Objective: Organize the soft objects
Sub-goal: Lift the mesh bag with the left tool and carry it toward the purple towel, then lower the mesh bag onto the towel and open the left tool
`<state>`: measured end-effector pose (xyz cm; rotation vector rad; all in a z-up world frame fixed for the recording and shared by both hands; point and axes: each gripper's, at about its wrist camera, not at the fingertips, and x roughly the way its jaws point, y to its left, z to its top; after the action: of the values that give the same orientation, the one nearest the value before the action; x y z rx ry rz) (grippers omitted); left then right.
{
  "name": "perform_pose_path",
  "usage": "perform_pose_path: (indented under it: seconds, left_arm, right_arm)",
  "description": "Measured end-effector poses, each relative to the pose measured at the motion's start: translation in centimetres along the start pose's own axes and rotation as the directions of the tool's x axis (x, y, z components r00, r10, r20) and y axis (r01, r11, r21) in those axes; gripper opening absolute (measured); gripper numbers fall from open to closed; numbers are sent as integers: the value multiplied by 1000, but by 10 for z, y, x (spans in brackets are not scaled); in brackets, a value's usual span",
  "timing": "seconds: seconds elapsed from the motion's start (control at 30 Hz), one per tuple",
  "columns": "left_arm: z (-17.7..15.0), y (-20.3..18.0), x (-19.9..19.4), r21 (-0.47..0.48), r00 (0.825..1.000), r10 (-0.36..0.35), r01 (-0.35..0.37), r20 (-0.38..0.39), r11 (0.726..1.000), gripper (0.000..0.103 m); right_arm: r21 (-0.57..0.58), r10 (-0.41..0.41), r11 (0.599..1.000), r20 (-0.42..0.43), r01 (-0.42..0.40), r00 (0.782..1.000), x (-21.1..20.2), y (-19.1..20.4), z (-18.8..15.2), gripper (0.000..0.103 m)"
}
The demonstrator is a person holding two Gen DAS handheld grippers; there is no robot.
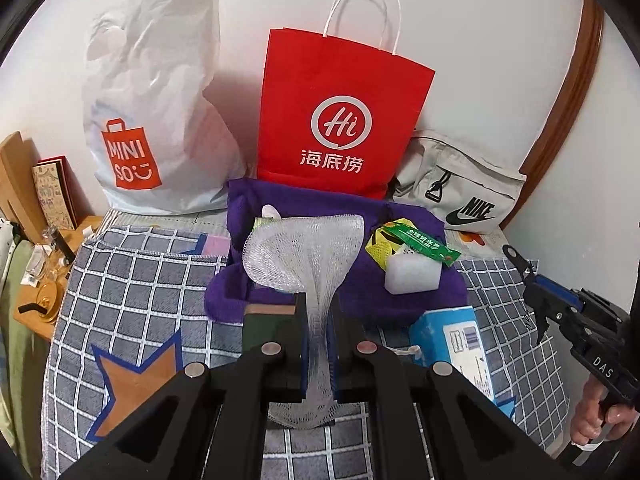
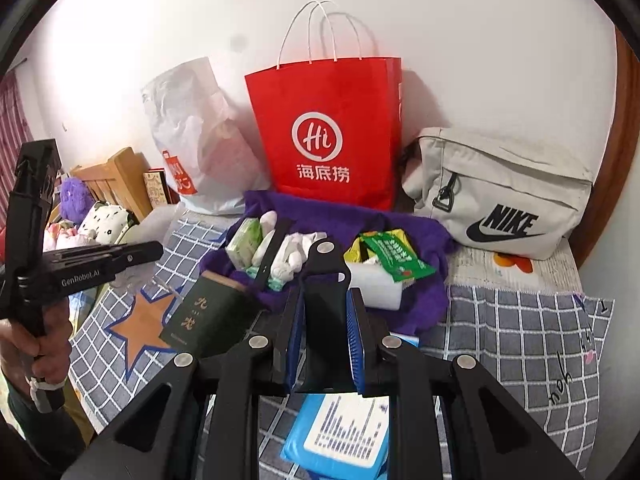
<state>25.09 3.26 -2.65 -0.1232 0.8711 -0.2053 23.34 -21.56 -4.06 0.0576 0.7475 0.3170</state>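
My left gripper is shut on a white mesh net, which fans out above a purple towel on the bed. On the towel lie a white sponge block, a yellow-green packet and a green tissue pack. My right gripper is shut on a black flat tool over the towel. The left gripper also shows at the left of the right wrist view. A dark green box lies by the towel.
A red paper bag, a white Miniso plastic bag and a grey Nike pouch stand against the wall. A blue wipes pack lies on the checked bedcover. A wooden bedside table is at the left.
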Motion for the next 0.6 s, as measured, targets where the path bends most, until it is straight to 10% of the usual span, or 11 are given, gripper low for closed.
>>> perform_pose_path:
  seconds: [0.6]
  left_arm:
    - [40, 10, 50, 1, 999, 13, -13, -36, 1000, 8]
  right_arm:
    - [30, -4, 1000, 5, 4, 1000, 51, -28, 38, 21]
